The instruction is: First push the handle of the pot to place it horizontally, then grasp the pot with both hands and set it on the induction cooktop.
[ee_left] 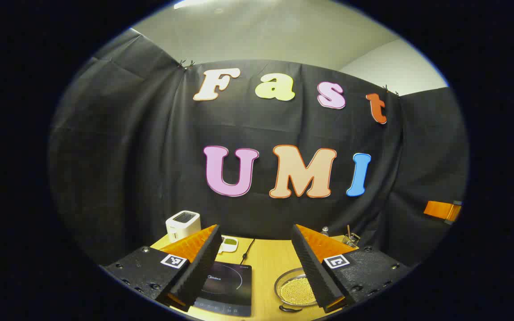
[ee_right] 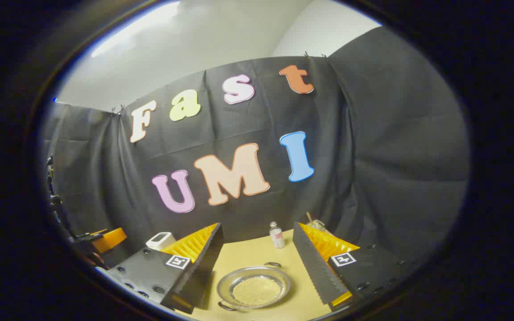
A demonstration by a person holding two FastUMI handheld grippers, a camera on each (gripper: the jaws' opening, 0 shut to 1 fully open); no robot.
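A round metal pot (ee_right: pixel 254 287) holding pale grains sits on the wooden table (ee_right: pixel 257 254), with one small loop handle (ee_right: pixel 273 264) at its far side and another (ee_right: pixel 226 306) at its near left. The same pot (ee_left: pixel 293 290) lies beside the black induction cooktop (ee_left: pixel 228 287) in the left gripper view, to the cooktop's right. My left gripper (ee_left: pixel 254 272) hovers open above the cooktop and pot. My right gripper (ee_right: pixel 257 267) is open above the pot, touching nothing. The left gripper (ee_right: pixel 105 238) is at the far left edge of the right gripper view.
A white toaster (ee_left: pixel 183 225) stands at the table's back left, with a small white dish (ee_left: pixel 229 243) and the cooktop's cable (ee_left: pixel 246 252) near it. A small bottle (ee_right: pixel 277 235) and a glass jar (ee_left: pixel 350 240) stand at the back right by the cloth wall.
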